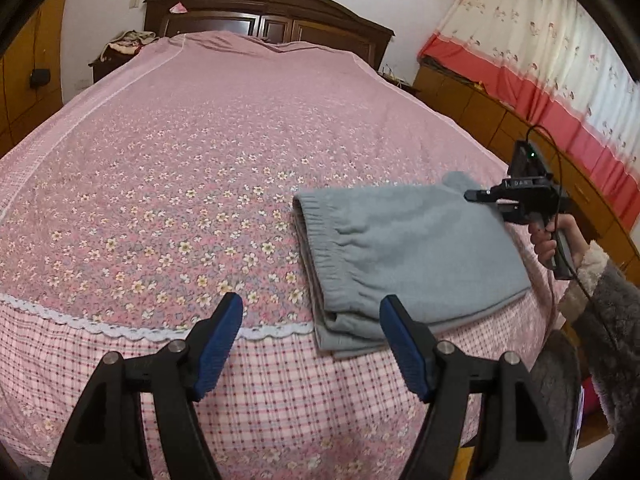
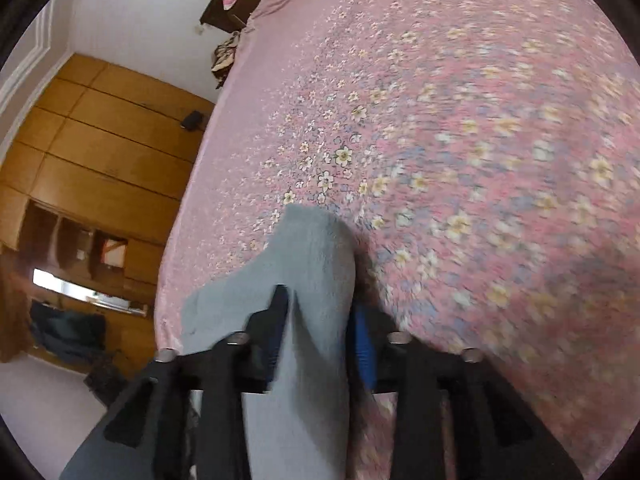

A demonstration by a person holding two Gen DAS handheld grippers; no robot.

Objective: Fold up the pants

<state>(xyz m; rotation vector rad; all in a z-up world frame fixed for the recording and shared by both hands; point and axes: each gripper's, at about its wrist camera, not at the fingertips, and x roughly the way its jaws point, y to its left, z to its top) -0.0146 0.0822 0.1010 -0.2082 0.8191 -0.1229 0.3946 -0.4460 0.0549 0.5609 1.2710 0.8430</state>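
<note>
Grey pants lie folded into a thick rectangle on the right part of the pink flowered bed, the elastic waistband facing left. My left gripper hovers open over the bed's near edge, just in front of the pants' near left corner, with nothing between its blue pads. A hand holds my right gripper at the pants' far right corner, where the cloth rises in a small peak. In the right wrist view a fold of the grey pants lies between the parted fingers of the right gripper.
A dark wooden headboard closes the far end of the bed. Wooden cabinets and a red and cream curtain run along the right side. A wooden wardrobe stands to the left. A fuzzy sleeve is at the right.
</note>
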